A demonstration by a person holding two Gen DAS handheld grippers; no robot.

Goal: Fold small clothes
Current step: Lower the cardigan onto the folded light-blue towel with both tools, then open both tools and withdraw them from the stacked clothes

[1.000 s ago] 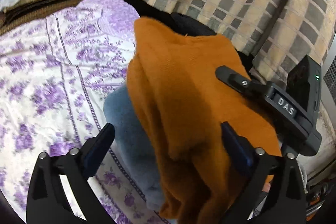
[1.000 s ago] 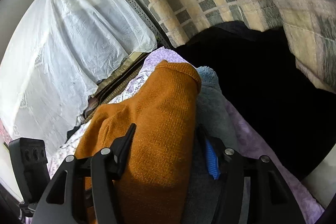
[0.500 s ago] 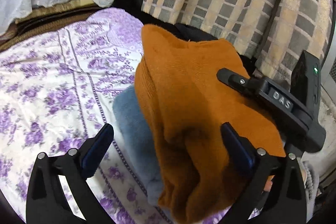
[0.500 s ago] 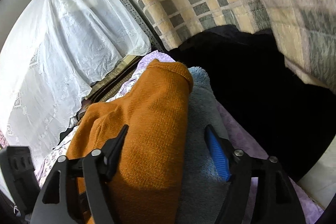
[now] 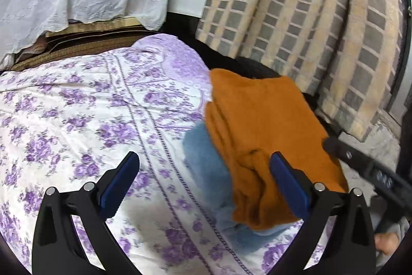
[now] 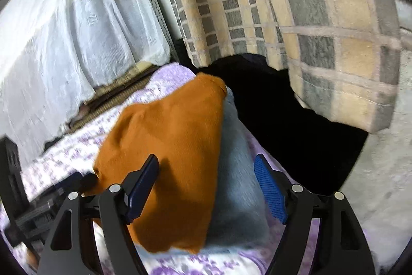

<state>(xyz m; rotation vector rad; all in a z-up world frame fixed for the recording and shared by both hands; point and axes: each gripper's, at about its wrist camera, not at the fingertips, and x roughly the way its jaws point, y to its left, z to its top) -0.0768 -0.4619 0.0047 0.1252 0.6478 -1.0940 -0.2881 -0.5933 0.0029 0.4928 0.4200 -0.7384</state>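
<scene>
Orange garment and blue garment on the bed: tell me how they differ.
The orange garment lies on top; the blue garment sits under it, mostly covered. The orange garment looks like a ribbed knit, while the blue garment looks soft and fuzzy. The orange garment shows stacked folded layers at its edge; only a strip of the blue garment shows beside it. Both are folded and rest in one pile on the floral bedsheet, with neither gripper holding them.

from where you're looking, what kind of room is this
Most likely a bedroom or a living room at home. A purple floral bedsheet covers a wide soft surface, a checked curtain hangs behind it, and a folded orange garment lies on a blue one near the edge.
</scene>
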